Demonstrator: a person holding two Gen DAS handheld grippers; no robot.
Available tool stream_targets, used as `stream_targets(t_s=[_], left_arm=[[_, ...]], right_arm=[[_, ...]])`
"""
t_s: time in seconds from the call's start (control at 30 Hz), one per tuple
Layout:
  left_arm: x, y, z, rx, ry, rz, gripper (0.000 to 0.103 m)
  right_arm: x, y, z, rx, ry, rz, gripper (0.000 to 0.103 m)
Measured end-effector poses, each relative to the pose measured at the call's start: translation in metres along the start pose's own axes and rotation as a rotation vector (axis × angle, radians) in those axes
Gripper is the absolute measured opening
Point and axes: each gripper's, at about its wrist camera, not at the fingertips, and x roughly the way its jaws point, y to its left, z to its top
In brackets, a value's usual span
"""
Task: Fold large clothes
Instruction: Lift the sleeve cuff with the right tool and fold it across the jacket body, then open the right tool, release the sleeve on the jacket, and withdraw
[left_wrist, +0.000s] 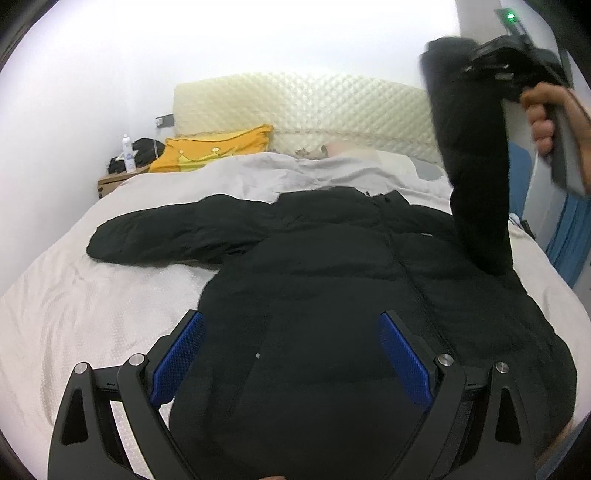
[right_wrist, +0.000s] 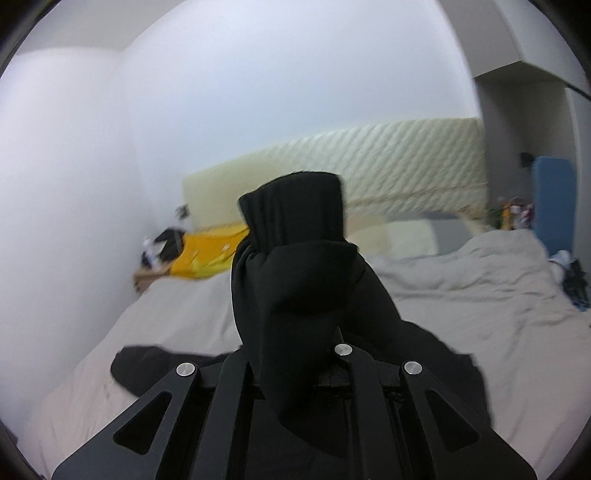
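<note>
Right gripper (right_wrist: 295, 354) clamps the raised sleeve (right_wrist: 295, 258) of a black jacket (left_wrist: 332, 277); left gripper (left_wrist: 291, 347) hovers released above it.

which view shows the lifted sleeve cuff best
The right wrist view: the ribbed sleeve cuff fills the centre, bunched above the right gripper, which is shut on the sleeve. The left wrist view shows the same cuff only small and dark at the top right, above the black jacket.

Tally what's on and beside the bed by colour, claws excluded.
Black: 2, the jacket and the bag on the nightstand
Yellow: 1, the cushion
White: 1, the bottle
Grey: 1, the duvet
Total: 5
</note>
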Motion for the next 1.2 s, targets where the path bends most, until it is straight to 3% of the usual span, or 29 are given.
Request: stream_targets(t_s=[0.27,0.47,0.67,0.83,0.93,1.1,1.2], left_arm=[[0.019,0.026,0.001,-0.086,0.054,0.038,0.095],[0.026,0.035,-0.002,-0.118,0.071,0.048,0.095],[0.040,0.034,-0.003,-0.112,0.101,0.047,0.095],[0.047,0.036,-0.004,-0.112,0.116,0.045,0.095],[0.047,0.035,-0.004,-0.107,0.119,0.047,0.095],[0.036,0.027,0.001,-0.058,0.066,0.081,0.095],[0.028,0.029,0.007,-0.062,0.048,0.059,0.095]], right_arm=[[0.087,0.056,-0.064,0.001,0.192,0.108,0.008],[0.150,0.081,-0.132,-0.081,0.336,0.127,0.008],[0.177,0.080,-0.189,-0.110,0.424,0.121,0.008],[0.185,0.083,-0.210,-0.150,0.431,0.110,0.010],[0.184,0.084,-0.206,-0.163,0.430,0.118,0.017],[0.169,0.088,-0.195,-0.175,0.421,0.151,0.049],[0.149,0.090,-0.181,-0.155,0.397,0.179,0.054]])
